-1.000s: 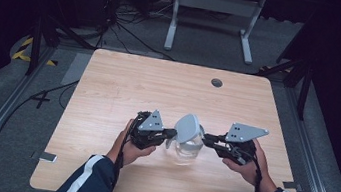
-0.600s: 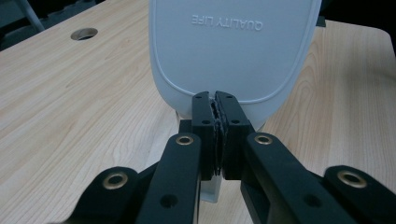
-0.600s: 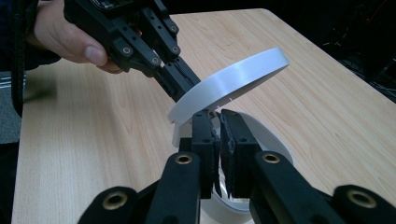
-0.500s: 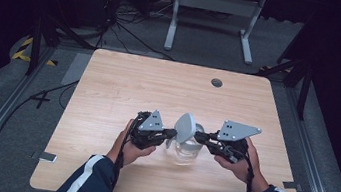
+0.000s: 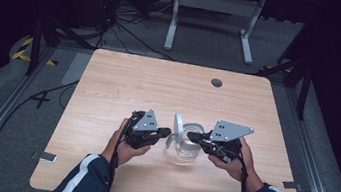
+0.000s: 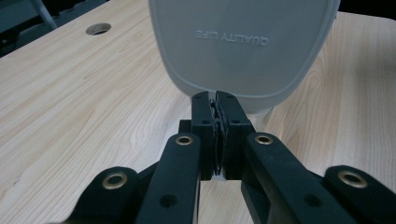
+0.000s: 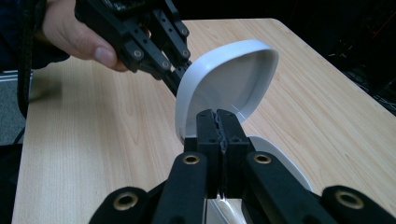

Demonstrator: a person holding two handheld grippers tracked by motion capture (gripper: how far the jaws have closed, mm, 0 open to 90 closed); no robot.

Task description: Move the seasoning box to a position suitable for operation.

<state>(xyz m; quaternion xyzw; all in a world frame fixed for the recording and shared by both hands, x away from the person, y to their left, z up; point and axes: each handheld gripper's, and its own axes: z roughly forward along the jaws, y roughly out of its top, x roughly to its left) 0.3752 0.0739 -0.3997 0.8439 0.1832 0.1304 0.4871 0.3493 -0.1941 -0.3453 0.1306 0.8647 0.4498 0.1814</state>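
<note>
Fingers (image 6: 205, 126) of my left gripper (image 5: 165, 132) are pinching the white lid's (image 5: 177, 129) edge, tilting it upright.
My right gripper (image 5: 192, 137) is clamping the clear container's (image 5: 186, 148) near rim beneath it.

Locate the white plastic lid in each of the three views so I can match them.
High view: white plastic lid stands tilted at centre, between the grippers.
Left gripper view: lid top centre, above the jaws.
Right gripper view: lid at centre.
Shared landmark: light wooden table.
</note>
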